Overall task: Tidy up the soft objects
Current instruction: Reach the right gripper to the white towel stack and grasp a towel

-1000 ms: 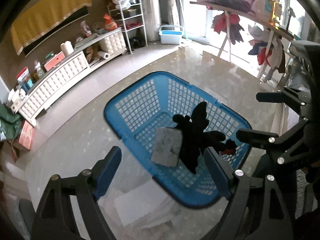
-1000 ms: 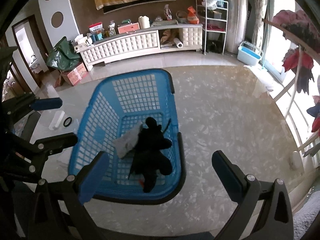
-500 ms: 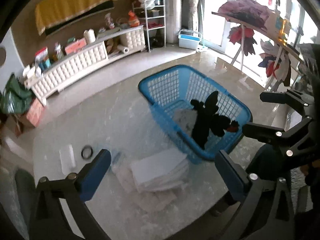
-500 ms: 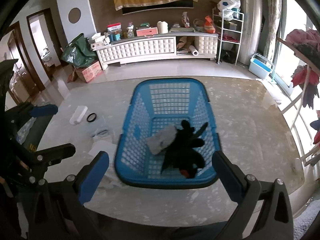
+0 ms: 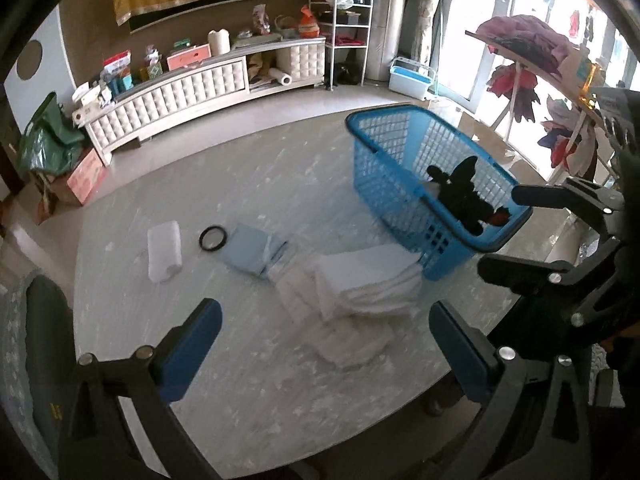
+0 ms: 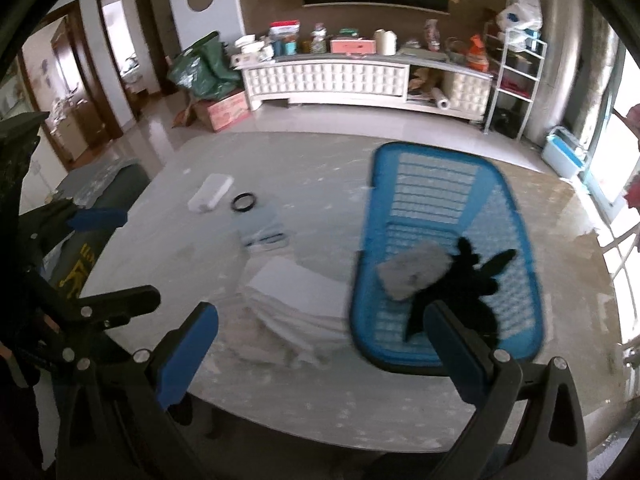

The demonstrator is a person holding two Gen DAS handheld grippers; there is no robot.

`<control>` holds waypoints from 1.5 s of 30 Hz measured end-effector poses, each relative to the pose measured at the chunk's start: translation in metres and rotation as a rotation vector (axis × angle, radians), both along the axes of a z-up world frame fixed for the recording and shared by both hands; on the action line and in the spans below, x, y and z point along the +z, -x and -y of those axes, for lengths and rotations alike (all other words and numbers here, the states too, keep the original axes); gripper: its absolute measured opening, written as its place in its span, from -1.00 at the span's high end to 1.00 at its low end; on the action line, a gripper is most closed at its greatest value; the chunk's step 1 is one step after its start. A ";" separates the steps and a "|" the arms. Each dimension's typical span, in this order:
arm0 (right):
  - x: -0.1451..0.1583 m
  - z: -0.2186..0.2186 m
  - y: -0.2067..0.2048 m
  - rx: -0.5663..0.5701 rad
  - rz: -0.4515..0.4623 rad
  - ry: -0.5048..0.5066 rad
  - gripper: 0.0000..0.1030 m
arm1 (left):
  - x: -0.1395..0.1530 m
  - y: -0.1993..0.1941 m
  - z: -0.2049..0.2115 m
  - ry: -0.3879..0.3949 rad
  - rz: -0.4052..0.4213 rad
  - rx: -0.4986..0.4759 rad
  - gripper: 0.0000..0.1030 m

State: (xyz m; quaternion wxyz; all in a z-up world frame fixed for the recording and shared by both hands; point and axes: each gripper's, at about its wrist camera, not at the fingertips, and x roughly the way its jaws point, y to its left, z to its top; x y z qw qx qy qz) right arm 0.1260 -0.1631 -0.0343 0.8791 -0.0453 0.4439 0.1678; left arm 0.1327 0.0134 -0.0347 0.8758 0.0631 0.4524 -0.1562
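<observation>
**A:** Blue plastic basket point(image 5: 430, 184) sits toward the desk's far right corner, and you already have a black soft toy point(image 5: 466, 196) and a grey cloth point(image 6: 414, 270) lying in it. What's left for you is on the bare desk point(image 5: 248, 360).

**B:** Which piece do I take first?

**A:** I'd go for the white folded towels point(image 5: 360, 284), stacked just beside the basket's near left corner, toward the desk's front edge. The pale blue folded cloth point(image 5: 250, 252) lies farther left, touching the stack's edge, next to a black ring point(image 5: 213, 238) and a white plastic case point(image 5: 164, 250) that aren't soft things.

**B:** And my tongs?

**A:** Your left tongs point(image 5: 324, 344) stand wide with nothing between them, above the front edge and roughly over the towels. Your right tongs point(image 6: 320, 350) are likewise spread wide and empty.

**B:** How do I pick it up cleanly?

**A:** Come down over the folded side of the stack, so one pad slides under the layers and the other lands on top. Pinch the whole thickness, or the lower towels will likely trail out. Lift clear of the rim before you swing toward the basket.
</observation>
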 end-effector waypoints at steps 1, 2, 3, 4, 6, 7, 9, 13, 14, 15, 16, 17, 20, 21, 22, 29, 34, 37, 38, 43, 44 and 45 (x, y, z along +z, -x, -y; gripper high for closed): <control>-0.003 -0.006 -0.001 0.012 -0.006 -0.006 -1.00 | -0.003 0.001 -0.004 0.006 -0.006 0.007 -1.00; -0.007 -0.014 -0.002 0.036 -0.016 -0.016 -1.00 | -0.007 0.002 -0.011 0.018 -0.013 0.016 -1.00; -0.009 -0.018 -0.003 0.048 -0.023 -0.015 -1.00 | -0.010 0.003 -0.015 0.023 -0.018 0.022 -1.00; -0.013 -0.025 -0.005 0.057 -0.029 0.002 -1.00 | -0.012 0.004 -0.019 0.027 -0.023 0.028 -1.00; -0.021 -0.037 -0.008 0.073 -0.050 0.030 -1.00 | -0.019 0.004 -0.029 0.020 -0.034 0.046 -1.00; -0.027 -0.043 -0.011 0.083 -0.064 0.043 -1.00 | -0.022 0.004 -0.032 0.017 -0.038 0.055 -1.00; -0.032 -0.050 -0.014 0.092 -0.072 0.064 -1.00 | -0.028 0.004 -0.042 0.020 -0.048 0.074 -1.00; -0.044 -0.069 -0.019 0.126 -0.085 0.098 -1.00 | -0.039 0.001 -0.059 0.032 -0.074 0.103 -1.00; -0.047 -0.073 -0.022 0.136 -0.092 0.103 -1.00 | -0.043 0.000 -0.062 0.031 -0.082 0.110 -1.00; -0.047 -0.076 -0.019 0.141 -0.096 0.102 -1.00 | -0.046 -0.001 -0.066 0.031 -0.086 0.115 -1.00; -0.050 -0.079 -0.021 0.151 -0.102 0.100 -1.00 | -0.049 -0.002 -0.068 0.034 -0.089 0.119 -1.00; -0.054 -0.083 -0.024 0.160 -0.111 0.103 -1.00 | -0.051 -0.002 -0.071 0.038 -0.091 0.124 -1.00; -0.065 -0.091 -0.031 0.166 -0.130 0.125 -1.00 | -0.057 -0.006 -0.077 0.023 -0.088 0.142 -1.00; -0.070 -0.094 -0.034 0.168 -0.136 0.137 -1.00 | -0.060 -0.009 -0.077 0.006 -0.089 0.145 -1.00; -0.074 -0.096 -0.036 0.172 -0.140 0.146 -1.00 | -0.064 -0.011 -0.079 -0.003 -0.093 0.145 -1.00; -0.109 -0.104 -0.055 0.172 -0.193 0.198 -0.98 | -0.089 -0.034 -0.085 0.014 -0.148 0.129 -1.00; -0.131 -0.101 -0.069 0.160 -0.247 0.208 -0.82 | -0.111 -0.048 -0.086 0.023 -0.187 0.128 -1.00; -0.138 -0.099 -0.072 0.158 -0.265 0.207 -0.82 | -0.118 -0.050 -0.084 0.033 -0.200 0.118 -1.00; -0.140 -0.100 -0.074 0.160 -0.268 0.211 -0.82 | -0.121 -0.051 -0.084 0.033 -0.206 0.115 -1.00; -0.144 -0.099 -0.076 0.135 -0.279 0.216 -0.47 | -0.125 -0.051 -0.084 0.039 -0.214 0.113 -1.00; -0.144 -0.097 -0.076 0.128 -0.279 0.213 -0.33 | -0.124 -0.051 -0.085 0.043 -0.213 0.113 -1.00; -0.142 -0.095 -0.077 0.120 -0.278 0.210 -0.28 | -0.123 -0.052 -0.085 0.047 -0.212 0.114 -1.00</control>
